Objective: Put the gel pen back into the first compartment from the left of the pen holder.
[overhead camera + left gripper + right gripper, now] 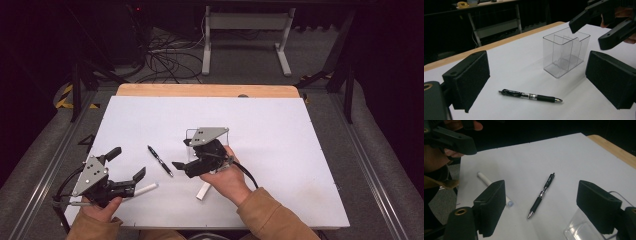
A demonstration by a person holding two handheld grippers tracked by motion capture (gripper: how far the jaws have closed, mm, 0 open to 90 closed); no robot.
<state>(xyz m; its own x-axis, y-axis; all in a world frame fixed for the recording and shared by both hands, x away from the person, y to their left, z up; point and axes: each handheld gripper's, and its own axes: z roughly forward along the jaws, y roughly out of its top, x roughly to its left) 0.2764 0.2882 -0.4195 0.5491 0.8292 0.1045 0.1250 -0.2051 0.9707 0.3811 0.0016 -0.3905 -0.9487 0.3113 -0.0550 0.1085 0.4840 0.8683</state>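
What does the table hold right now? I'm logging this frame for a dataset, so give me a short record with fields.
surface: white table top, wooden edge at the far side
pen: black pen lying flat between the two grippers
container: clear plastic organizer with dividers, upright, empty
markers: white marker by the left gripper; another white stick under the right hand
left gripper: open, nothing between the jaws
right gripper: open, aimed toward the pen, not touching it
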